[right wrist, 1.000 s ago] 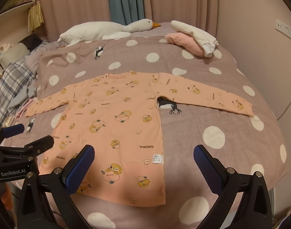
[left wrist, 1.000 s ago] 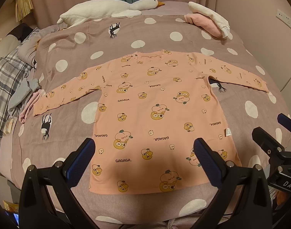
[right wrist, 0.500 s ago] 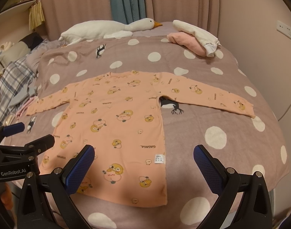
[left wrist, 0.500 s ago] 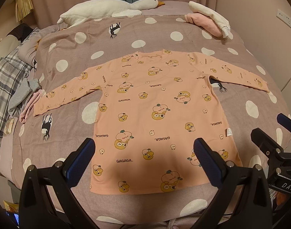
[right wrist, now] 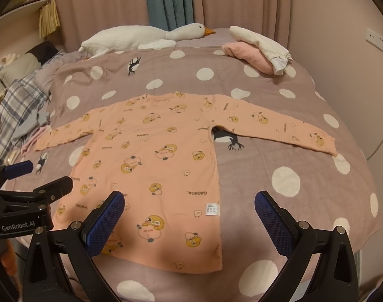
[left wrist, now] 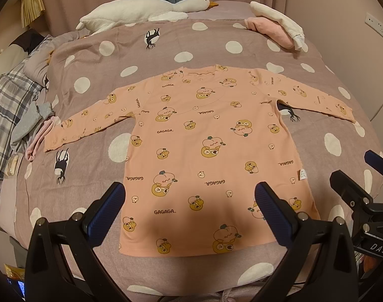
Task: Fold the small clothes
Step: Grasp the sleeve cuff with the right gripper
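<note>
Lying flat on the bed (left wrist: 216, 50), the shirt (left wrist: 211, 156) was spread face down with both sleeves stretched out to the sides, and I judged that no fold was made yet. So the whole work was left: both sleeves to bring in, then the body to double over.

The left gripper (left wrist: 188, 206) hung over the hem with its jaws spread wide and nothing between them. The right gripper (right wrist: 190, 214) was also wide open and empty, near the hem corner by the small white label (right wrist: 212, 210).

The left view showed the full hem and the left cuff beside a pile of clothes (left wrist: 12, 115). The right view showed better the right sleeve (right wrist: 279, 128) to its cuff, and more of the bare blanket at that side. A goose toy (right wrist: 141, 36) lay at the far end.
</note>
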`<state>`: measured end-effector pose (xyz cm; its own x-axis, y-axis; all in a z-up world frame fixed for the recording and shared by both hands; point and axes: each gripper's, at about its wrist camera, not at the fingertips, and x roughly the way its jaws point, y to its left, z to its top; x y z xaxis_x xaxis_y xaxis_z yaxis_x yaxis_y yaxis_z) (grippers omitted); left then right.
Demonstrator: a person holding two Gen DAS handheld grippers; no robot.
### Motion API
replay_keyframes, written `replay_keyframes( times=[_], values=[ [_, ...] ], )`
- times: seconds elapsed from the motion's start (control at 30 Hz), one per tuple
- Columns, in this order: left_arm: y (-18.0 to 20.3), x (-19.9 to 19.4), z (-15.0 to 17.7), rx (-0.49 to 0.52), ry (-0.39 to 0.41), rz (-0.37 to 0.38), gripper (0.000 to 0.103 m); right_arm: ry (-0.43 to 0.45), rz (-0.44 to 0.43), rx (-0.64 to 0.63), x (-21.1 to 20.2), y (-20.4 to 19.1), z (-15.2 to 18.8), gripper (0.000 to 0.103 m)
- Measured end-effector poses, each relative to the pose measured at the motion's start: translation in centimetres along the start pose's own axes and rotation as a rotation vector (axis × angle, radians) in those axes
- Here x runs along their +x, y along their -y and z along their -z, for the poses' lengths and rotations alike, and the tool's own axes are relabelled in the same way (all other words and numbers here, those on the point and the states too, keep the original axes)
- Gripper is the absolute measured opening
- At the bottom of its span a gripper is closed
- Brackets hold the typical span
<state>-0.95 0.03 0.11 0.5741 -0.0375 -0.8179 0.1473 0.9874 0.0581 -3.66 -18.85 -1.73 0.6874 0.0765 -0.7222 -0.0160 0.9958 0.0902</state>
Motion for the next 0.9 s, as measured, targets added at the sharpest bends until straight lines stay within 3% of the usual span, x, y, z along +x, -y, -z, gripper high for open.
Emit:
replay_keyframes(
  times=[0.33,0.47,0.73,0.9],
  values=[
    [-0.7,0.6,0.4,-0.004,-0.010,0.002,0.103,-0.005,-0.001,0.002,-0.4,0.5,-0.1,0.102],
    [-1.3,2.1,0.5,-0.056,-0.059,0.029,0.103,-0.034,-0.063,0.054,1.5,0.2,0.7,0.102],
    [-4.1,6.6,1.8,-0.278,-0.209,0.227,0.103,-0.113,-0.147,0.266,5.2,5.1,2.4,0.102],
    [-5.5,8.1,2.5,-0.399,-0.252,0.323,0.103,-0.132,-0.270,0.557,7.6,11.8,4.2,0.102]
  ],
)
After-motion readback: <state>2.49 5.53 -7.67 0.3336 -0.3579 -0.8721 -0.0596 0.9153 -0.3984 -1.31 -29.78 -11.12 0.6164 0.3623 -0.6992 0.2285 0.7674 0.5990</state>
